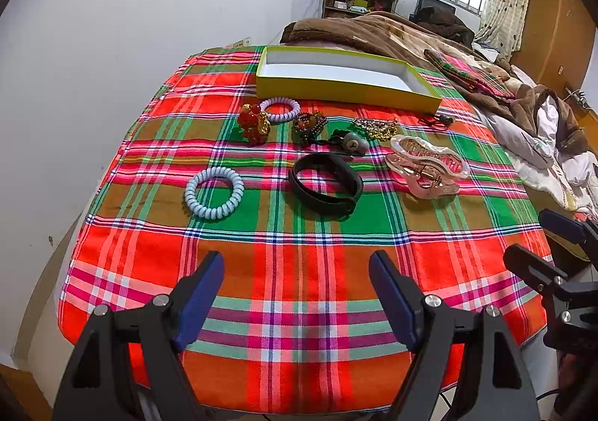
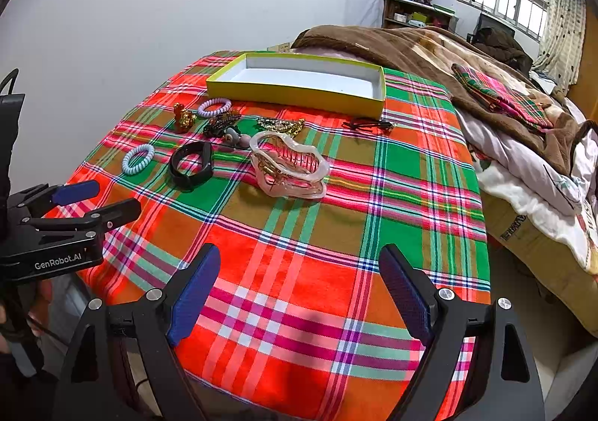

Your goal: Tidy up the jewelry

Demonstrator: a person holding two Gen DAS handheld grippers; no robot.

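Note:
On the plaid cloth lie a pale blue spiral hair tie point(image 1: 213, 193) point(image 2: 138, 159), a black wristband point(image 1: 326, 184) point(image 2: 191, 165), a clear pink claw clip point(image 1: 427, 166) point(image 2: 288, 164), a lilac spiral tie point(image 1: 280, 109) point(image 2: 214, 107), a red-and-gold bead piece point(image 1: 254, 122) point(image 2: 183, 117), a dark beaded piece point(image 1: 308, 123), a gold chain point(image 1: 375, 128) point(image 2: 281, 126) and a small black clip point(image 1: 437, 119) point(image 2: 369, 125). An empty yellow box point(image 1: 336, 84) point(image 2: 295, 94) stands behind them. My left gripper point(image 1: 297, 297) point(image 2: 97, 201) and right gripper point(image 2: 297, 292) point(image 1: 538, 245) hang open over the near edge, empty.
The table sits against a white wall point(image 1: 112, 47) on the left. A bed with a brown blanket point(image 2: 429, 47) and white bedding point(image 2: 530, 174) runs along the right side. A folded plaid cloth point(image 2: 501, 95) lies on the blanket. Shelves point(image 1: 355, 2) stand at the back.

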